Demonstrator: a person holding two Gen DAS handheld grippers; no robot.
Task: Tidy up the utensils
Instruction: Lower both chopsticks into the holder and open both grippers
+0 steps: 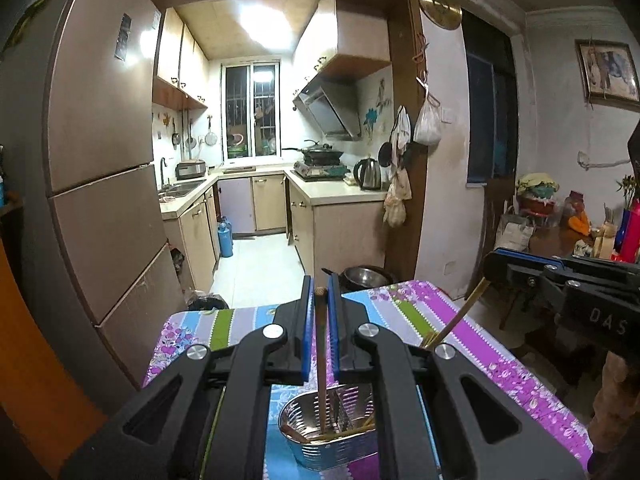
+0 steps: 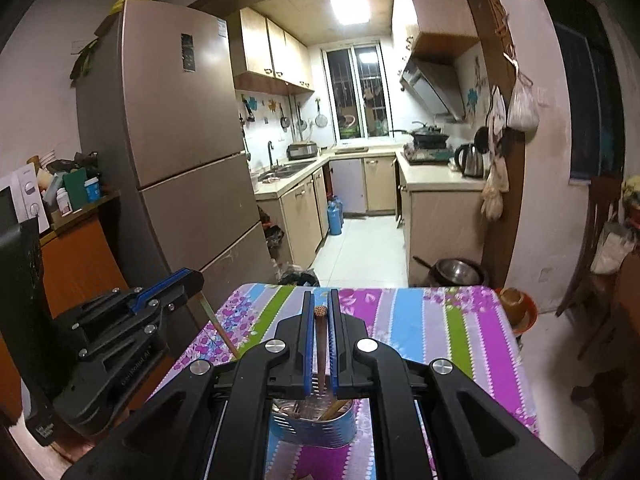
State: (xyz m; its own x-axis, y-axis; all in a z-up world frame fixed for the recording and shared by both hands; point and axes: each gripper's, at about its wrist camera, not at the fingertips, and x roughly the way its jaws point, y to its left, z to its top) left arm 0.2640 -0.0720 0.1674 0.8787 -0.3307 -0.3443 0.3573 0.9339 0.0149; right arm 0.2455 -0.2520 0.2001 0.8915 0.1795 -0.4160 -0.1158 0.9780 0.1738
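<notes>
Black arms and blue pads of the left gripper point(image 1: 320, 296) fill the bottom of its own view, the jaws clamped tight on a dark brown wooden chopstick point(image 1: 320, 360) that runs straight down between them, its blunt end showing just above the pads and its thin tip reaching into a shiny ribbed metal holder point(image 1: 320, 454). Inside that tin lie a few more utensils, among them pale yellowish sticks and a brown piece leaning on the rim. Much the same shows from the other side: the right gripper point(image 2: 320, 304) is closed on a second dark chopstick point(image 2: 321, 360), whose top carries a dotted orange-brown cap, and whose point hangs over the same holder point(image 2: 316, 432), here looking bluish on its outer wall. In each view the other gripper appears at the edge with a lighter, bamboo-coloured length of stick slanting down from it. Under the holder is a table point(image 2: 440, 320) with a striped flowered cloth in purple, blue, green and grey. Beyond it stand a tall brown fridge point(image 2: 180, 120) and the kitchen cupboards.
</notes>
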